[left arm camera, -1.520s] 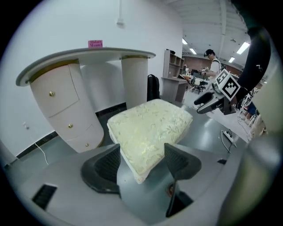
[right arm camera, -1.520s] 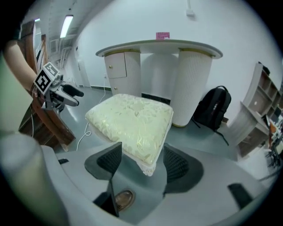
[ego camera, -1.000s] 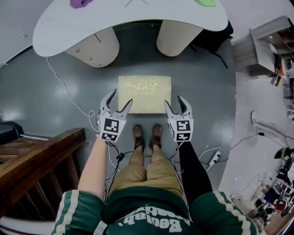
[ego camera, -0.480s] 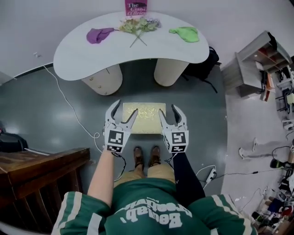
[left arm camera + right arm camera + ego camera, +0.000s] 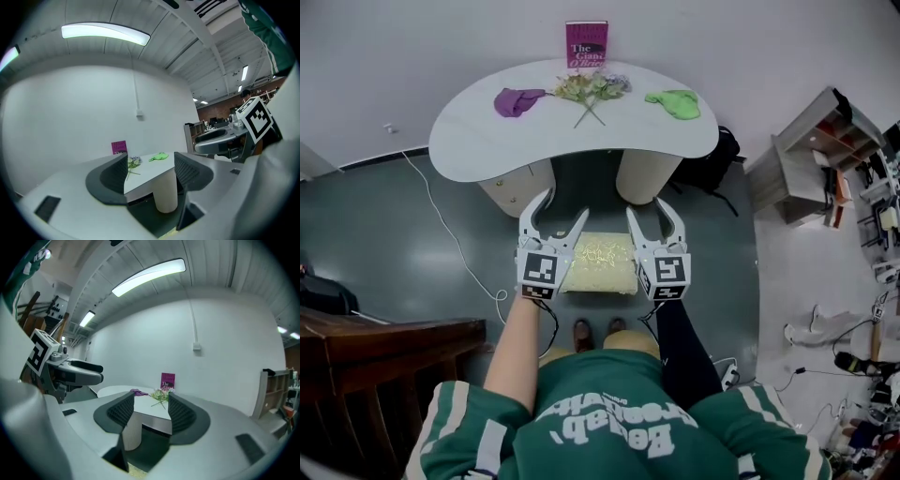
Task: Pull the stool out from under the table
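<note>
The stool point(image 5: 600, 263), a low box with a cream patterned top, stands on the grey floor just in front of the white kidney-shaped table point(image 5: 469, 141) and its two round legs. My left gripper point(image 5: 562, 206) is raised over the stool's left edge, open and empty. My right gripper point(image 5: 650, 210) hovers over its right edge; its jaws are closing with nothing between them. Both point at the table. In the left gripper view the gripper point(image 5: 150, 169) frames the table top point(image 5: 143, 176). In the right gripper view the gripper point(image 5: 151, 409) frames the table edge point(image 5: 152, 420).
On the table lie a purple cloth point(image 5: 517, 99), flowers point(image 5: 592, 89), a green cloth point(image 5: 675, 101) and a magenta book point(image 5: 586, 44). A dark wooden piece point(image 5: 366, 361) stands at the lower left. A white cable point(image 5: 450, 230), a black bag point(image 5: 719, 164) and a shelf point(image 5: 806, 155) surround the spot.
Both grippers have lifted from beside the stool's near corners to above it, towards the table. The head view has pulled back, so more of the table shows.
</note>
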